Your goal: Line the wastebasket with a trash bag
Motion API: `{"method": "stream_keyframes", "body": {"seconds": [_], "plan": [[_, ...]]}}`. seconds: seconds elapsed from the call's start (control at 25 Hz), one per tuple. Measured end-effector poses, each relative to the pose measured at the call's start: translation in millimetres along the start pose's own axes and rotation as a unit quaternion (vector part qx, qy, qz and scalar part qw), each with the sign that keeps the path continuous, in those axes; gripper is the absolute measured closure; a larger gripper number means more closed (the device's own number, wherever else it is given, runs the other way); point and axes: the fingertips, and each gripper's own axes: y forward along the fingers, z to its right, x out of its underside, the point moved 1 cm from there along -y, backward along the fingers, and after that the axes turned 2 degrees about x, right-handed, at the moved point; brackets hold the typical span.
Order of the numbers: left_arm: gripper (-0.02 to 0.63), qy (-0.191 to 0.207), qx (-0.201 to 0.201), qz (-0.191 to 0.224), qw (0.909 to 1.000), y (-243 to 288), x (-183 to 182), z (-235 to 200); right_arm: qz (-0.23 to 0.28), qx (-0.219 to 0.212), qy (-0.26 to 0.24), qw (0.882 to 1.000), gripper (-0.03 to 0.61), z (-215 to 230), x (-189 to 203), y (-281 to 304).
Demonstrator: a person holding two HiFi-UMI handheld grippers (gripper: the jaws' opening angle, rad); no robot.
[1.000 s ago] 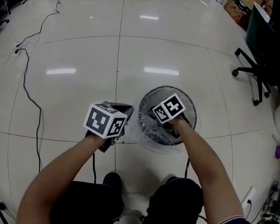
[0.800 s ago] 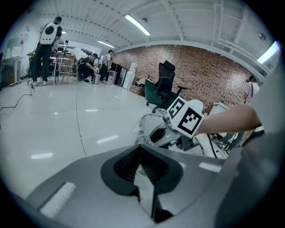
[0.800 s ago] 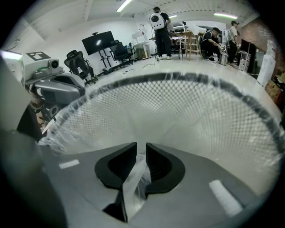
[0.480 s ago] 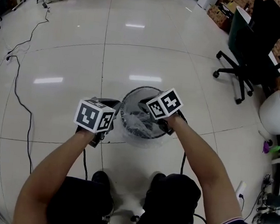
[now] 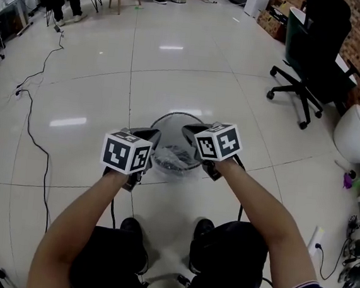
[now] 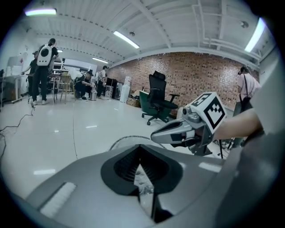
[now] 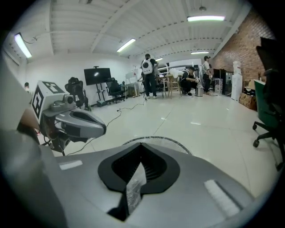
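A round wire-mesh wastebasket point(image 5: 170, 118) stands on the floor in front of me. A clear plastic trash bag point(image 5: 174, 156) lies crumpled inside it. My left gripper point(image 5: 148, 135) hangs over the basket's left rim, shut on a strip of the bag point(image 6: 144, 185). Over the right rim my right gripper point(image 5: 191, 131) is shut on another strip of the film point(image 7: 133, 187). Each gripper view shows the basket's rim point(image 6: 119, 140) point(image 7: 171, 142) just beyond the closed jaws and the other gripper point(image 6: 178, 131) point(image 7: 75, 122) alongside.
A black office chair point(image 5: 308, 64) stands at the back right, with a white rounded object point(image 5: 358, 135) beside it. A black cable point(image 5: 35, 132) snakes over the tiled floor at the left. My shoes point(image 5: 131, 227) are just behind the basket. People and desks are far back.
Both grippers have risen; the right one came up out of the basket and closed on the bag. The bag's film has lifted with them.
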Motion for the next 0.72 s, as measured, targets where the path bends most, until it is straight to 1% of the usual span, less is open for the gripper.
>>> {"method": "stream_keyframes", "body": {"seconds": [0.08, 0.24, 0.36, 0.52, 0.72], "plan": [[0.601, 0.015, -0.001, 0.002, 0.9999, -2.4, -4.8, 14.9, 0.022, -0.007, 0.003, 1.000, 0.577, -7.2, -3.8, -13.8], [0.601, 0.017, 0.006, 0.015, 0.9997, -9.5, -5.2, 43.3, 0.047, -0.009, -0.014, 0.999, 0.577, -20.4, -4.4, -39.2], [0.601, 0.033, 0.000, 0.023, 0.9992, -16.3, -5.2, 55.3, 0.075, -0.013, -0.014, 0.997, 0.577, -31.8, -3.9, -54.3], [0.601, 0.019, -0.004, 0.044, 0.9989, -28.5, -6.9, 64.0, 0.089, -0.024, -0.026, 0.995, 0.577, -51.0, 0.9, -72.0], [0.601, 0.028, -0.001, 0.064, 0.9975, -36.2, -10.2, 82.9, 0.123, -0.025, -0.035, 0.991, 0.578, -58.5, -0.9, -96.7]]}}
